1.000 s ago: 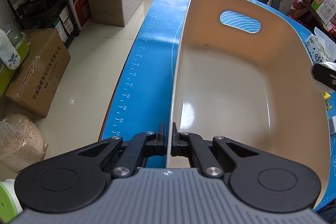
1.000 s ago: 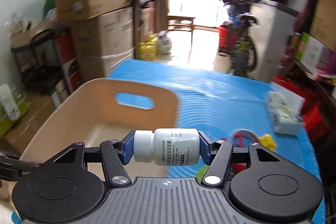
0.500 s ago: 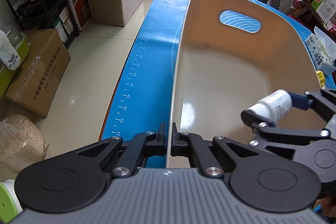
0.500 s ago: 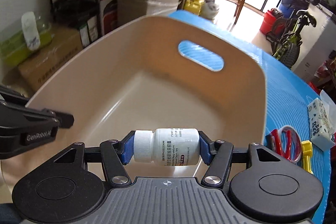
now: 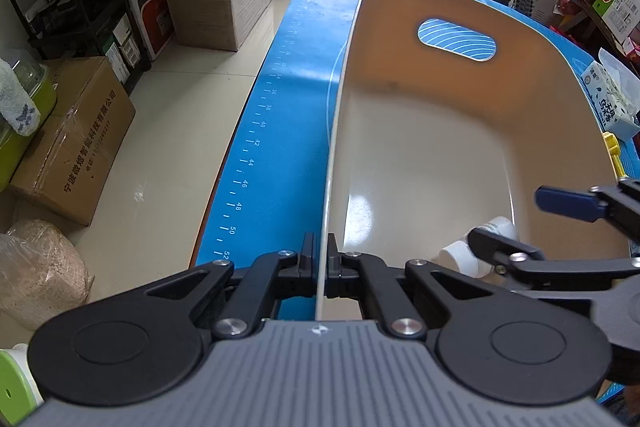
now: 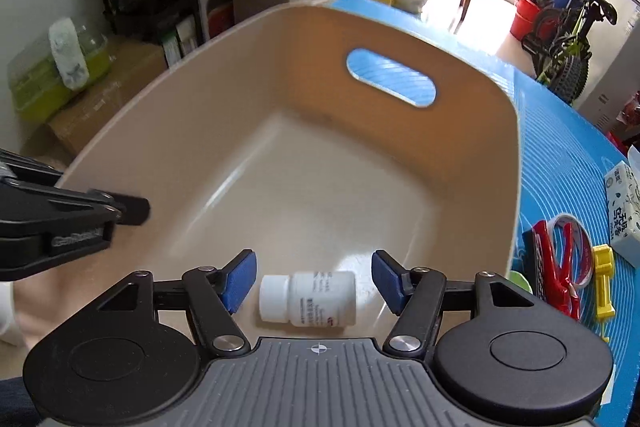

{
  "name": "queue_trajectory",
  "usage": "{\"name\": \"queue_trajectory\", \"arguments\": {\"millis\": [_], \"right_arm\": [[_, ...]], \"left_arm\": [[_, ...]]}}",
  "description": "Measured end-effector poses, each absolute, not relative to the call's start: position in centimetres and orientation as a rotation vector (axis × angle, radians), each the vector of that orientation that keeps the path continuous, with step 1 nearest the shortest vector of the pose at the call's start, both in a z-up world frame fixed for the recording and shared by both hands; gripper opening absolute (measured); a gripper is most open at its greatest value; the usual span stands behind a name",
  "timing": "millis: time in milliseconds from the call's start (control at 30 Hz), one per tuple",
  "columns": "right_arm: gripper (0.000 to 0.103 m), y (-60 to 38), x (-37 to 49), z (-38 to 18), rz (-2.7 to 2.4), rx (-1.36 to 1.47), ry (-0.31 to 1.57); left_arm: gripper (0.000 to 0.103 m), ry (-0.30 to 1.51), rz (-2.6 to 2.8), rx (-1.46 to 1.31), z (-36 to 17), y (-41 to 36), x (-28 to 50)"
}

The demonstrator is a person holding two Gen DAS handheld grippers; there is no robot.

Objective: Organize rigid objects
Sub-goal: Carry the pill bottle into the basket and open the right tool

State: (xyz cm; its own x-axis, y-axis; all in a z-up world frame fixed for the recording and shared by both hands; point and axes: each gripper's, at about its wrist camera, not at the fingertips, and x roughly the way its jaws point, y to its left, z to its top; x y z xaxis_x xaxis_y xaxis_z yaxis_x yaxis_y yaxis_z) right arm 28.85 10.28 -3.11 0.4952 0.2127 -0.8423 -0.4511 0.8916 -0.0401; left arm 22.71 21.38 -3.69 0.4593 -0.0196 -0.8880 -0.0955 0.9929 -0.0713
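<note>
With the right gripper [image 6: 313,279] just opened, its blue pads clear of the white bottle [image 6: 308,298] lying on its side between them on the bin [image 6: 496,211] floor, and the left gripper [image 5: 319,269] pinching the bin's rim, a careless withdrawal risks a fingertip knocking the bottle rolling.

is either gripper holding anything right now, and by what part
The left gripper is clamped on the near rim of the beige tub. The right gripper holds nothing: its jaws have just opened, and the white pill bottle lies free in the tub.
</note>
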Motion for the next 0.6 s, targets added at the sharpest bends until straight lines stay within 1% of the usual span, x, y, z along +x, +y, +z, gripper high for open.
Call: {"name": "queue_trajectory", "arguments": {"millis": [33, 200, 233, 333, 433, 600], "right_arm": [[0.077, 9.9, 28.6, -2.5, 0.408, -0.257, 0.95], [0.079, 5.7, 27.4, 1.1, 0.408, -0.169, 0.84], [0.081, 4.6, 27.2, 1.6, 0.398, -0.153, 0.819], [0.081, 0.9, 27.4, 2.7, 0.327, -0.124, 0.767], [0.082, -3.4, 27.5, 2.9, 0.215, -0.127, 0.753], [0.082, -11.0, 27.7, 0.8, 0.015, -0.078, 0.788]], "left_arm": [[0.004, 1.094, 0.047, -0.117, -3.7, 21.4, 22.7], [0.004, 1.094, 0.046, -0.119, -3.7, 21.4, 22.7], [0.004, 1.094, 0.046, -0.12, -3.7, 21.4, 22.7], [0.004, 1.094, 0.046, -0.119, -3.7, 21.4, 22.7], [0.004, 1.094, 0.046, -0.121, -3.7, 21.4, 22.7], [0.004, 1.094, 0.045, -0.125, -3.7, 21.5, 22.7]]}}
